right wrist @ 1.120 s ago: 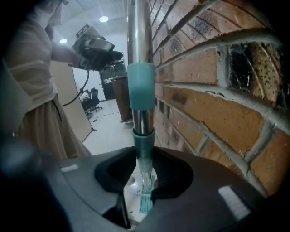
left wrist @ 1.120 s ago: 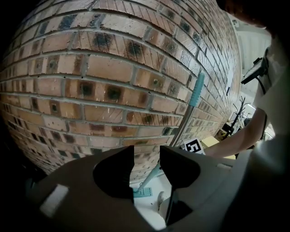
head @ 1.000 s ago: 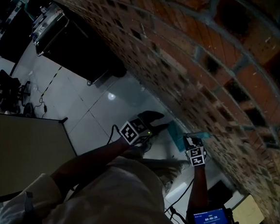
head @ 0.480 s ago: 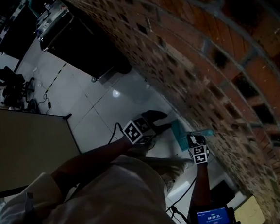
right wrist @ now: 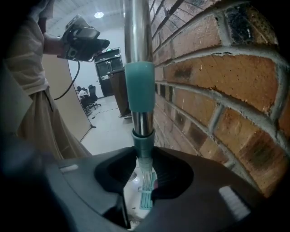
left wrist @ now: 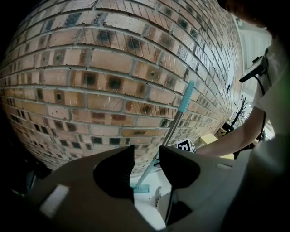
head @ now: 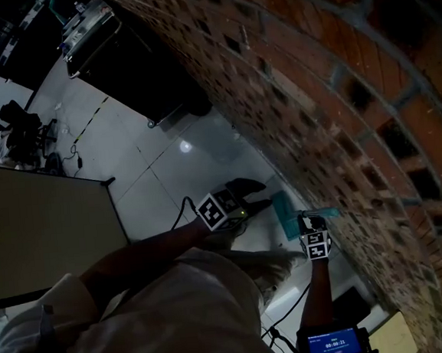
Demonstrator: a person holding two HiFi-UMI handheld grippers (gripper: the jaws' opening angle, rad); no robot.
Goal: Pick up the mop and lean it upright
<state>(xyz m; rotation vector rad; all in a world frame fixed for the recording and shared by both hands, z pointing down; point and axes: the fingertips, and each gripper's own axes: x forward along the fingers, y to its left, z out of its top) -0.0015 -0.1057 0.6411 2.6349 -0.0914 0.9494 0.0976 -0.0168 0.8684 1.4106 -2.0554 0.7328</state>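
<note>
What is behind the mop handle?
The brick wall stands behind the mop handle, held by the right gripper. Whether the handle's top touches it cannot be told. The left gripper covers most of the wall's foot.

**Left tongs** (left wrist: 147, 159): grey moulded shell. Two blunt jaws with dark inner faces. Scooped black recess at 9 o'clock of the gap. Pale rectangular patch on the shell at 8 o'clock.

**Right tongs** (right wrist: 144, 174): matching grey shell. Black recesses on both sides of the gap. Pale rectangular patch at 4 o'clock.

**Left cube** (head: 218, 210): white faces, each with a black square marker.

**Right cube** (head: 316, 245): same white faces and black markers.

**Cable** (head: 181, 208): thin and black, leaving the left cube at 9 o'clock.

**Screen** (head: 328, 346): dark casing with a lit blue display, at 6 o'clock from the right cube.

**Shirt** (head: 164, 315): pale cream, loose and creased.

**Sleeve** (right wrist: 25, 54): short, same pale cloth.
</note>
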